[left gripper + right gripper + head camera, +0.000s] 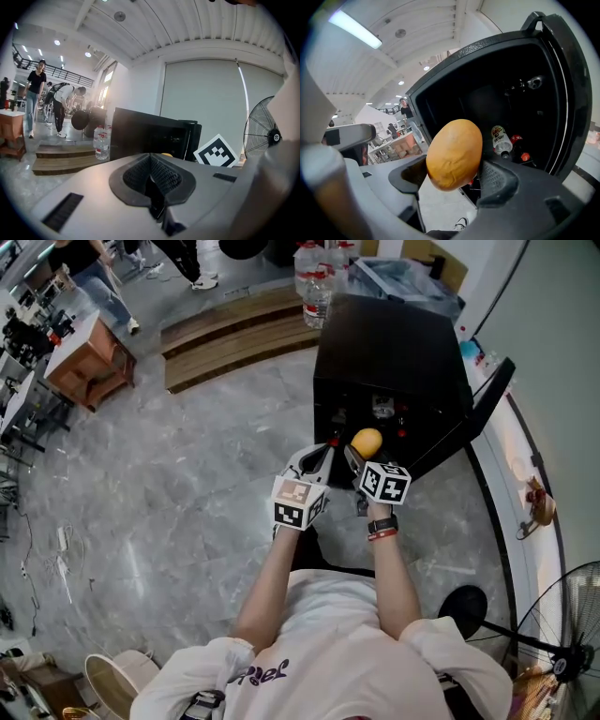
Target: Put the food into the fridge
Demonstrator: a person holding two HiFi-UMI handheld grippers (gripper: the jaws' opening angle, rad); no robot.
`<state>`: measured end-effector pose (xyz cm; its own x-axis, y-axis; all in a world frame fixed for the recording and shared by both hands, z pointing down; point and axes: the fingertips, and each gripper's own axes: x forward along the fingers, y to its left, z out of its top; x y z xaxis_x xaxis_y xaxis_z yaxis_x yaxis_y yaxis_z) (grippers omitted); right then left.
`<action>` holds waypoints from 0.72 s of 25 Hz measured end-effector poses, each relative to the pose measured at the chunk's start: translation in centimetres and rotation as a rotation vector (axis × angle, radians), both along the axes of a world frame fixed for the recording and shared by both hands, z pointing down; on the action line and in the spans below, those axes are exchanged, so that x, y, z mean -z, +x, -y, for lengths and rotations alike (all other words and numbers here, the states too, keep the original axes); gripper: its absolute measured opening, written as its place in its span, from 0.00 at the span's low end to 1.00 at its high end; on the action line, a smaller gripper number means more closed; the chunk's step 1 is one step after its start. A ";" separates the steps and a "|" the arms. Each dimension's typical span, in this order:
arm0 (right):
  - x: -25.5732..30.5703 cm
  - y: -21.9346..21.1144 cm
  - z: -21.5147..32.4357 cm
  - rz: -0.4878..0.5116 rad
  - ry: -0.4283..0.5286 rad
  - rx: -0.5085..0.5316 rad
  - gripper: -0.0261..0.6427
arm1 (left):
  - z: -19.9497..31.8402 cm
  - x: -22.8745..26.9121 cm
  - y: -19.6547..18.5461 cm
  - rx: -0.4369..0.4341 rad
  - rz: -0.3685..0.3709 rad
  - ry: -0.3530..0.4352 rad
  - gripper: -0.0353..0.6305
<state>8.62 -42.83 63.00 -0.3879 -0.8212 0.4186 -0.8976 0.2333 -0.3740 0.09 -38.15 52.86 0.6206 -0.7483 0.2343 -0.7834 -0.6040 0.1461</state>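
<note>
Orange-brown and smooth, the food sat clamped in my right tool. Its jaws stood fairly wide around it, and the dark ribbed pads pressed on both sides. I held it in the air just in front of the black fridge, level with the open front and not yet inside. The fridge door stood swung out to my right. Low down in the dark interior lay a few bottles, one with a white label and others with red caps.

My left tool had its jaws pressed together with nothing between them. It hung just beside the right tool, on its left, and pointed toward the fridge as well. Grey marbled floor lay under both. Beyond the fridge some clear water bottles stood beside a low wooden step.
</note>
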 end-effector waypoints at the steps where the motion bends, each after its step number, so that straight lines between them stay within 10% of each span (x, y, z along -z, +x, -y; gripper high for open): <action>1: -0.3 -0.2 0.3 0.003 -0.006 0.000 0.56 | 0.3 0.0 -0.2 0.000 0.000 0.000 0.08; 18: -7.8 -0.3 5.9 0.008 -0.045 -0.040 0.56 | 4.2 -3.7 0.2 -0.037 0.003 0.011 0.08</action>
<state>8.31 -48.68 70.76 -0.3591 -0.8165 0.4520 -0.9026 0.1805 -0.3909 0.26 -42.32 56.60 0.6471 -0.7274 0.2282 -0.7611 -0.6339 0.1376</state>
